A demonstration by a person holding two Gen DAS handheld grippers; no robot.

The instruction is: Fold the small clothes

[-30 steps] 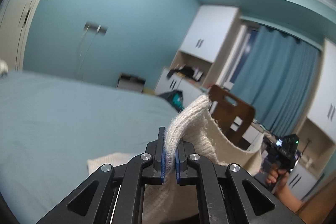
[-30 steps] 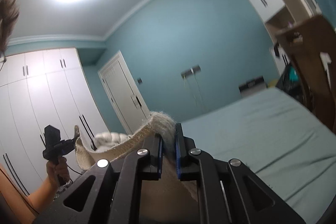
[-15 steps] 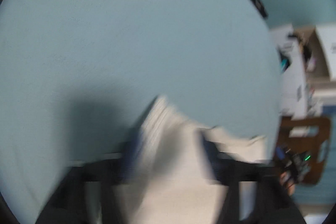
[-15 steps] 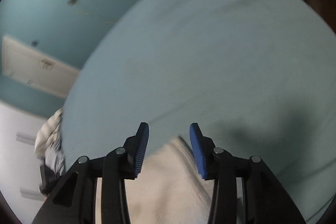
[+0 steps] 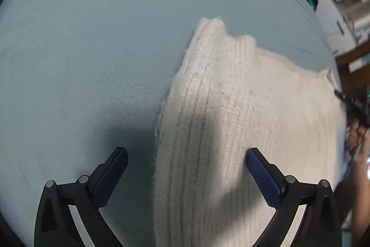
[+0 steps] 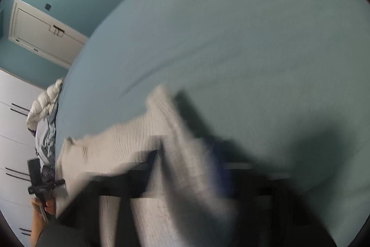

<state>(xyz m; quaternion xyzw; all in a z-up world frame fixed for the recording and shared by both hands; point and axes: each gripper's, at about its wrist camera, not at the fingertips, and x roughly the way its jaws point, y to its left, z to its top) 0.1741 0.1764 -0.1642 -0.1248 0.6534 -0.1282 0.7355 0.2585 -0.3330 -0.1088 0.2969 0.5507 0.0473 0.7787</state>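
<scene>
A cream knit garment (image 5: 231,112) lies flat on the teal bed sheet (image 5: 92,50). My left gripper (image 5: 185,166) is open wide just above it, its right finger (image 5: 261,173) over the knit and its left finger (image 5: 111,173) over bare sheet. In the right wrist view the same garment (image 6: 129,145) lies on the sheet (image 6: 231,38). My right gripper (image 6: 185,166) is heavily blurred by motion, with the knit between its dark fingers; I cannot tell how its jaws stand.
A crumpled white and grey bundle (image 6: 44,112) lies at the bed's left edge. A white door (image 6: 44,36) and wardrobe stand beyond. White cabinets (image 5: 335,4) and a wooden chair (image 5: 353,61) are at the right.
Both grippers have swung down from holding the garment up in the air to the bed. The garment has been let go by the left gripper, which has opened wide.
</scene>
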